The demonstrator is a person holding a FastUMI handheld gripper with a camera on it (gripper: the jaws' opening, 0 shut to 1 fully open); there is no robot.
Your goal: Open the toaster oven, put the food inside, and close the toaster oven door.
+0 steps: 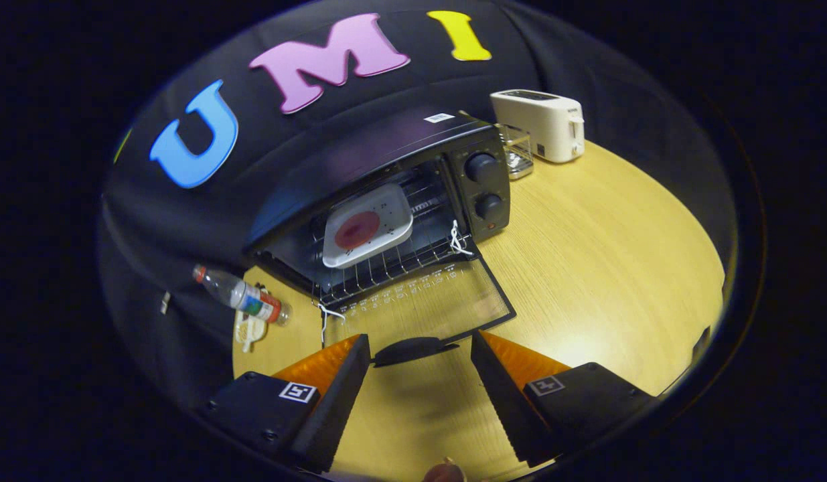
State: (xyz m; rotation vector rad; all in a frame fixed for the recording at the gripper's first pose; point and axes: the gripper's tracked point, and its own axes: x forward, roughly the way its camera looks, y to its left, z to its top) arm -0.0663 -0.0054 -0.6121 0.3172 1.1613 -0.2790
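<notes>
A black toaster oven (386,167) stands on the wooden table (600,254) with its glass door (426,308) folded down flat toward me. On the wire rack inside lies a white tray (367,231) holding a round reddish piece of food (357,229). The door's black handle (410,349) lies just ahead of my fingers, in line with the gap between them. My gripper (420,355) is open and holds nothing; it hovers above the table in front of the door.
A plastic water bottle (242,298) lies beside the oven's left side, over a pale small object (250,329). A white pop-up toaster (540,124) and a small glass container (517,152) stand behind the oven's knob side. Bare table extends to the right.
</notes>
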